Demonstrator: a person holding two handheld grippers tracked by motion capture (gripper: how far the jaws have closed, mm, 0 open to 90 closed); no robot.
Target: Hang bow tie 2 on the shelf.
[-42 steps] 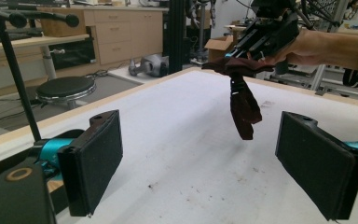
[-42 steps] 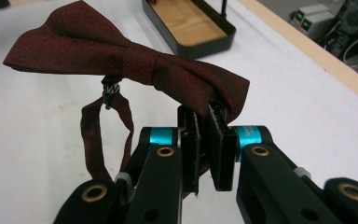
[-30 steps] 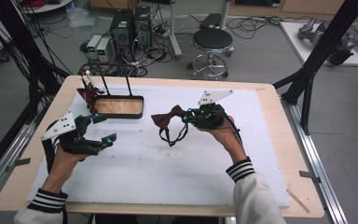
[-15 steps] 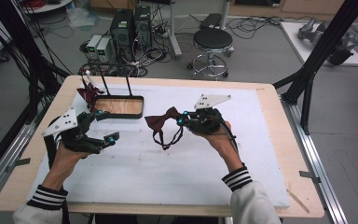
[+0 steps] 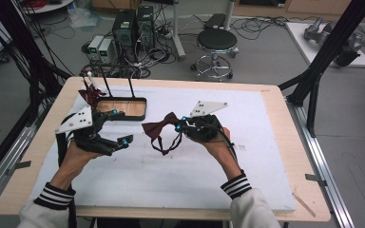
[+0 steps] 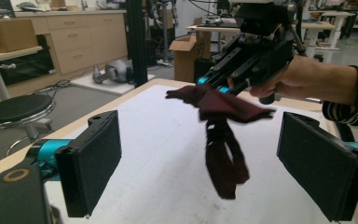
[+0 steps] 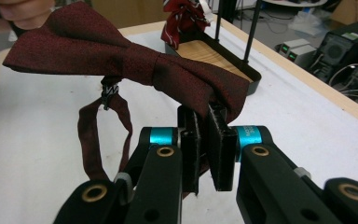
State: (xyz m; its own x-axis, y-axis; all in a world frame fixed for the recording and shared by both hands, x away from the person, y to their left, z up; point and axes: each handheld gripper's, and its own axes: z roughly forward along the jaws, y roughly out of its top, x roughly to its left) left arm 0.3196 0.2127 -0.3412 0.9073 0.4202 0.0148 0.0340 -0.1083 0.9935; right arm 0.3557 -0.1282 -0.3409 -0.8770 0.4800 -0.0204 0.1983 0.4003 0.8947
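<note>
A dark red bow tie hangs above the white mat, its strap looping down. My right gripper is shut on one wing of the bow tie, pads pinching the cloth near the knot. My left gripper is open, held above the mat to the left of the tie, jaws wide apart. In the left gripper view the bow tie dangles between and beyond its pads, untouched, with the right gripper behind it. A second red striped tie hangs on the rack at the tray.
A black tray with a wooden bottom and upright black rods stands at the mat's far left. The wooden table's edge runs along the right. A stool and computer boxes stand on the floor behind.
My right gripper has carried the bow tie leftward toward the middle of the mat. My left gripper has risen a little and shifted toward the tie.
</note>
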